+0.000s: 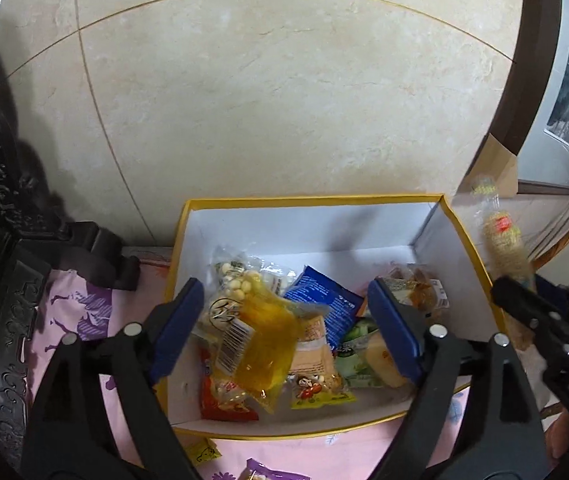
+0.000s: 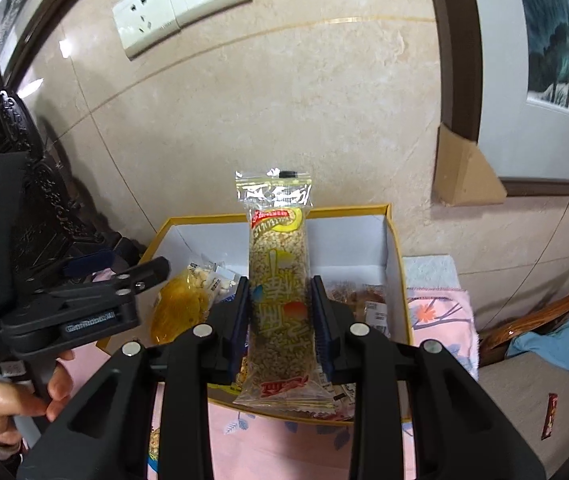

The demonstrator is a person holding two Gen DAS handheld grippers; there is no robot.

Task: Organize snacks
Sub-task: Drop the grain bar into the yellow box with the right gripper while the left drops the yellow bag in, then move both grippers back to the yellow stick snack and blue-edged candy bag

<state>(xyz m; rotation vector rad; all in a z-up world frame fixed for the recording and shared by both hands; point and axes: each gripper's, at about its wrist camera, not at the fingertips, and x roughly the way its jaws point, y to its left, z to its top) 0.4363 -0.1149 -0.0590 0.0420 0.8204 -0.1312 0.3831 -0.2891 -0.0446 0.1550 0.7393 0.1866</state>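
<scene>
The right tongs are clamped on a puffed-rice bar, held upright above the near edge of the yellow-rimmed box. The left tongs are spread apart over the box, gripping nothing; a yellow packet is seen between their pads, untouched, atop the snack pile.

If released from this height, the bar could be tipped against the near rim and dropped onto the pink cloth, since it is poised at the edge, not the middle. The slick wrapper may also be lost from the pads.

The left tongs are parked just left of the right ones, so the drop space is crowded. A brown-wrapped pastry lies to the right inside; a stray red snack remains well right on a chair seat.
</scene>
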